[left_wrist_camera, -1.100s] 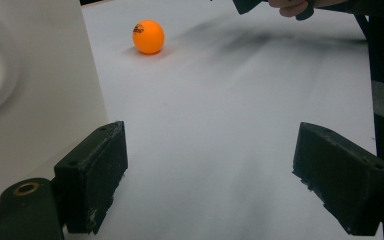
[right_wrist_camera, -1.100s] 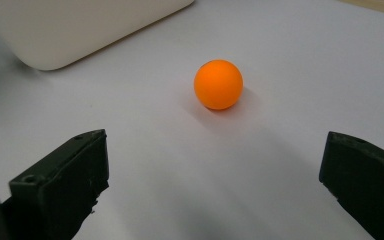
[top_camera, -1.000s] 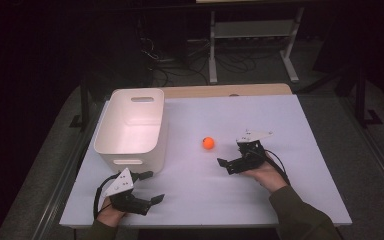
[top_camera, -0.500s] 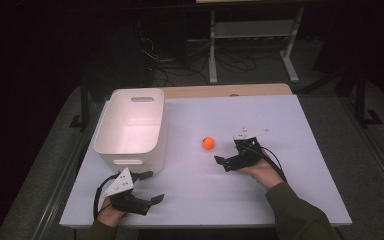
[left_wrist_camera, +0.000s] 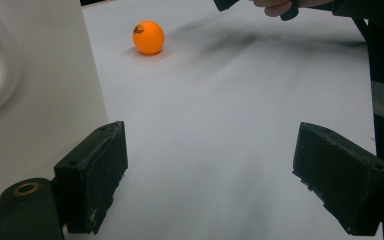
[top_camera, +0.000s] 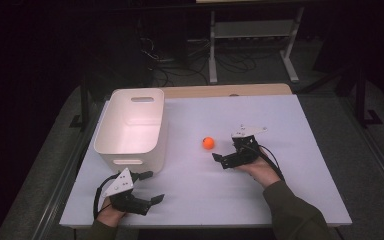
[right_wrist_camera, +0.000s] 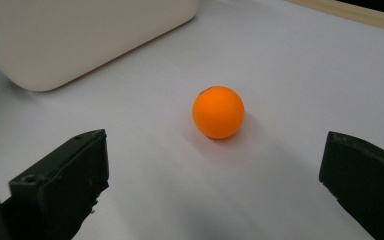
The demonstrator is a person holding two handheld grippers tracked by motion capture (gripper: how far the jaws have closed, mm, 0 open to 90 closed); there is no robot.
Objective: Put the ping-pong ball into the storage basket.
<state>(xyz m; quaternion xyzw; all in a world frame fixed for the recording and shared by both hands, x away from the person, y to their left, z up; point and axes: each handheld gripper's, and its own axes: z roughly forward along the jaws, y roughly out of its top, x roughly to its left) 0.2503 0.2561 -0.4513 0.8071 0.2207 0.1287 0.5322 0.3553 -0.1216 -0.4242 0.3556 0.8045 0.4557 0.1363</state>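
A white desk (top_camera: 290, 125) carries a white plastic bin (top_camera: 132, 125) at its left. The left hand-held gripper (top_camera: 147, 187) rests near the desk's front edge, jaws spread wide. The right hand-held gripper (top_camera: 220, 152) sits just beside the orange ping-pong ball (top_camera: 208, 143), jaws spread, facing it. The ball lies on the desk between bin and right gripper.

White table (top_camera: 290, 125): bin (top_camera: 132, 125), orange ball (top_camera: 208, 143).

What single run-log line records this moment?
right tool: open, lined up on orange ball, not touching | left tool: open, idle beside white bin | ball: on table
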